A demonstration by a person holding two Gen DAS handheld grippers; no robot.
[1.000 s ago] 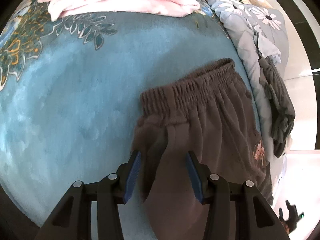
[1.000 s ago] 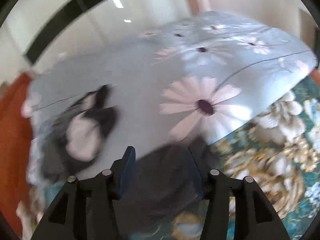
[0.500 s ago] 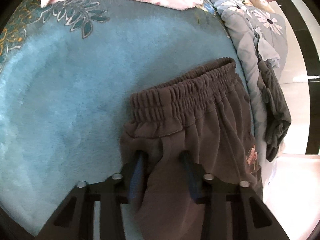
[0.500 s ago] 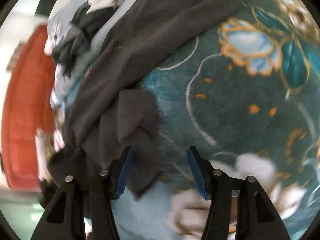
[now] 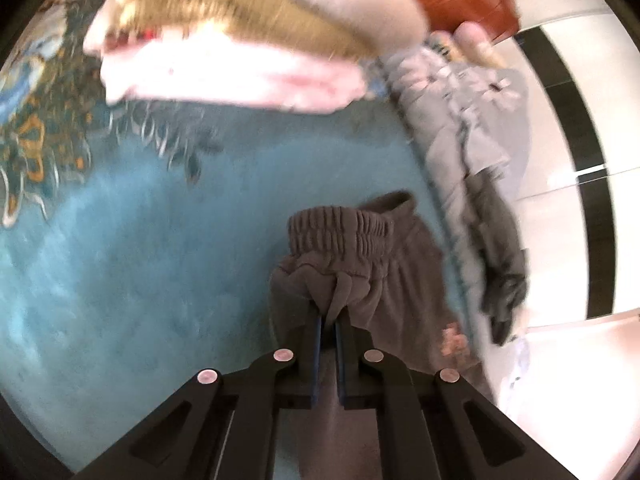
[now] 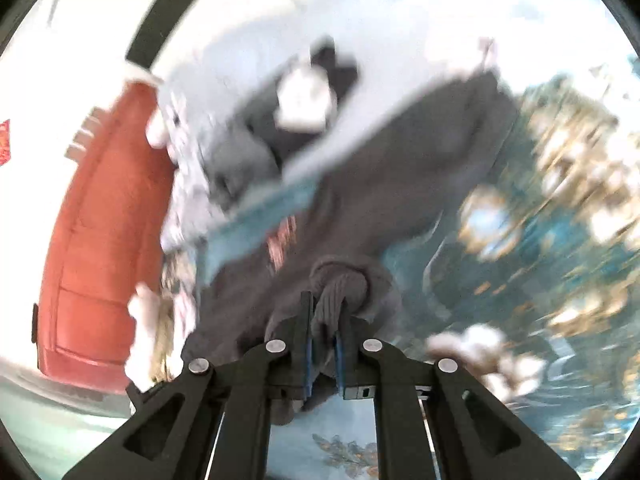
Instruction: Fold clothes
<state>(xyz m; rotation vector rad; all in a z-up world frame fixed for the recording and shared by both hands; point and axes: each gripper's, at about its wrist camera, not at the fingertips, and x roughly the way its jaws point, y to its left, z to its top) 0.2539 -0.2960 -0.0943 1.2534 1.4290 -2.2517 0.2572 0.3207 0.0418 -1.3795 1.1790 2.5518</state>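
A pair of brown trousers (image 5: 384,280) with a gathered elastic waistband lies on a blue floral blanket (image 5: 132,280). My left gripper (image 5: 328,324) is shut on a fold of the brown cloth just below the waistband. In the right wrist view my right gripper (image 6: 323,316) is shut on a bunched ribbed end of the same trousers (image 6: 420,168), which stretch away up to the right. Both views are blurred by motion.
A stack of folded pink and tan clothes (image 5: 240,40) sits at the far side of the blanket. A grey floral quilt (image 5: 472,128) with a dark garment (image 5: 500,264) on it lies to the right. A red headboard (image 6: 104,240) stands at left.
Both grippers have closed on the brown trousers. The left gripper has bunched and lifted the waistband side; the right one moved from open over the cloth to gripping its end.
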